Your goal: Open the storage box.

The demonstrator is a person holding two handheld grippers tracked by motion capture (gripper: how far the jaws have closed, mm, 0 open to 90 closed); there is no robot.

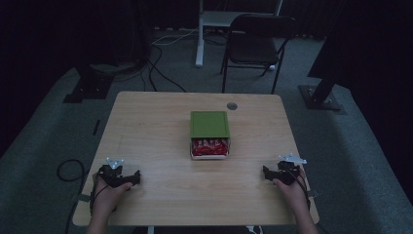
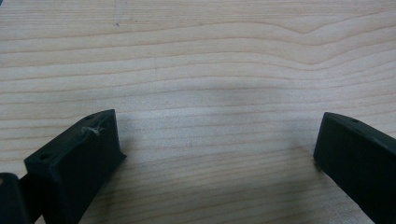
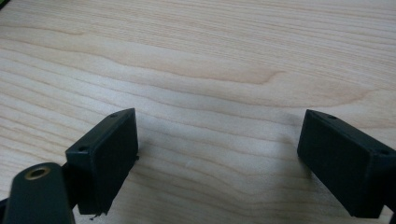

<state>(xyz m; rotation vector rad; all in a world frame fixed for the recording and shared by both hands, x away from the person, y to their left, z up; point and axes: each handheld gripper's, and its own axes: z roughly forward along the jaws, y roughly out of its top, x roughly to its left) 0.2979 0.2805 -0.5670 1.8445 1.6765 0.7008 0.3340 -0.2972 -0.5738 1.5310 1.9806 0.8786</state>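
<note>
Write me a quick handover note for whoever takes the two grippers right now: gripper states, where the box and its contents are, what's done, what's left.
Left gripper: open, nothing between the jaws, resting on the wooden table near its front left corner.
Right gripper: open, nothing held, resting near the front right corner.
Box: the white box sits mid-table with its green lid covering most of it; the near end is uncovered and shows red packets inside.
Done: nothing handled as things lie; both grippers are well apart from the box.
Left: probably everything to do with the box, lid and packets.
</note>
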